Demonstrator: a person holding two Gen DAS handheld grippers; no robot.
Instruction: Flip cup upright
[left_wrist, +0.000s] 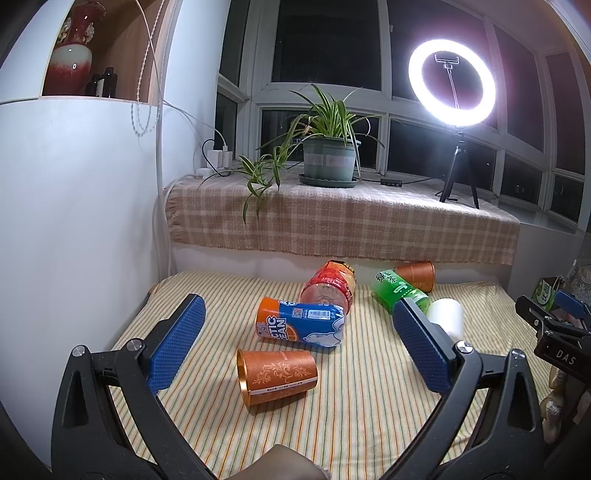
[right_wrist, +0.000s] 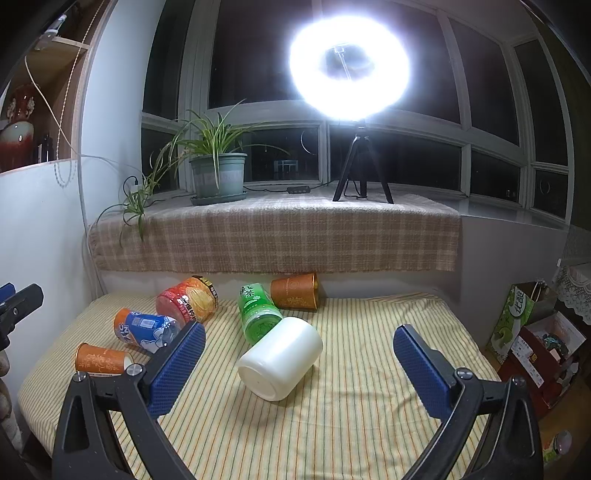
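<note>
Both sets of jaws are spread wide, nothing gripped: orange cup (left_wrist: 277, 376) framed by left gripper (left_wrist: 299, 343), white cup (right_wrist: 280, 358) by right gripper (right_wrist: 299, 365).

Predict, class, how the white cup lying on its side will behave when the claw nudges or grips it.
The white cup lies on its side and looks round, so a nudge probably rolls it. It appears smooth plastic, likely light, possibly slippery. The striped cloth may slow rolling.

We see six cups lying on their sides: a white cup (right_wrist: 280, 357), a green cup (right_wrist: 257, 309) touching it, two orange patterned cups (left_wrist: 277, 372) (right_wrist: 294, 291), a blue-and-orange cup (left_wrist: 300, 322) and a red cup (left_wrist: 328, 285). None is upright.
</note>
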